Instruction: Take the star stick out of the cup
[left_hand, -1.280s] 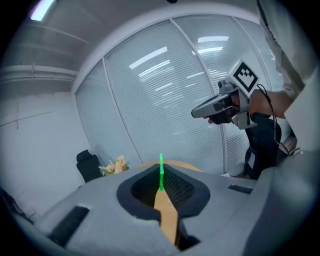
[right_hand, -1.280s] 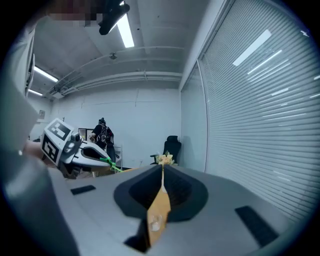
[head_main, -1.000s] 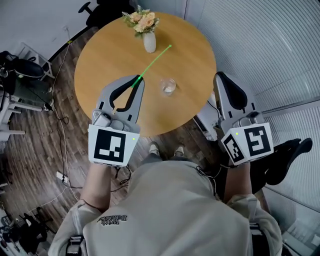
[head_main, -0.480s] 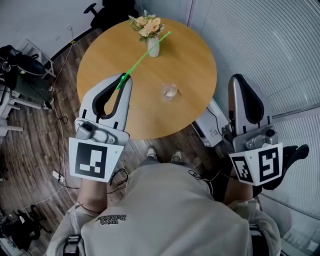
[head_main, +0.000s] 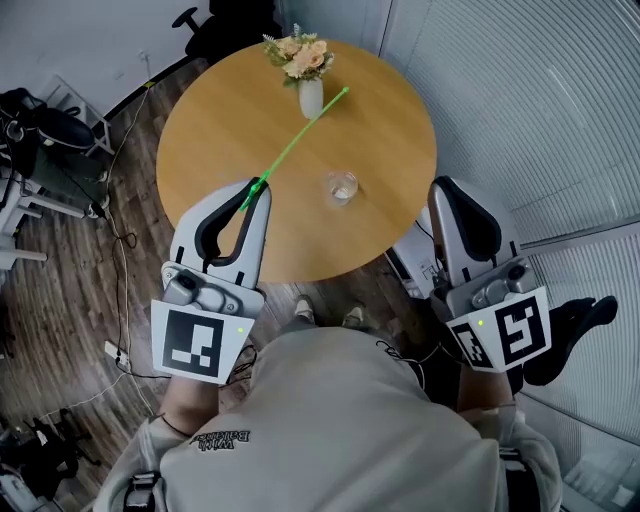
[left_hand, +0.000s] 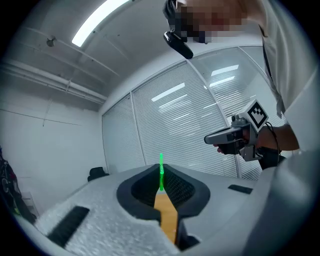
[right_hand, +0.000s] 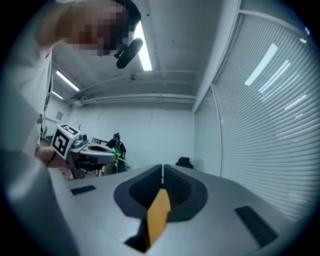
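- Across the middle of the head view lies a round wooden table, over a dark plank floor.
- Left gripper: it points level over the near edge of the table. Its jaws are pinched almost together on the base of the star stick, and the left gripper view shows the green shaft rising out from between the pads.
- Right gripper: it hangs off the table's right edge, well apart from everything on it. Its jaws are closed to a thin slit with nothing between them.
- Vase of flowers: it stands upright at the far side of the table.
- Glass cup: it stands upright near the table's near-right edge, and appears empty.
- Star stick: it is clear of the cup and slants away from the left jaws. Its star end appears just beside the vase in the head view, and whether they touch I cannot tell.
- Step in hand, as I judge it: the stick is already out, so the removal is nearly complete. The next move calls for keeping the pinch firm and swinging the long tip away from the vase before setting it down.
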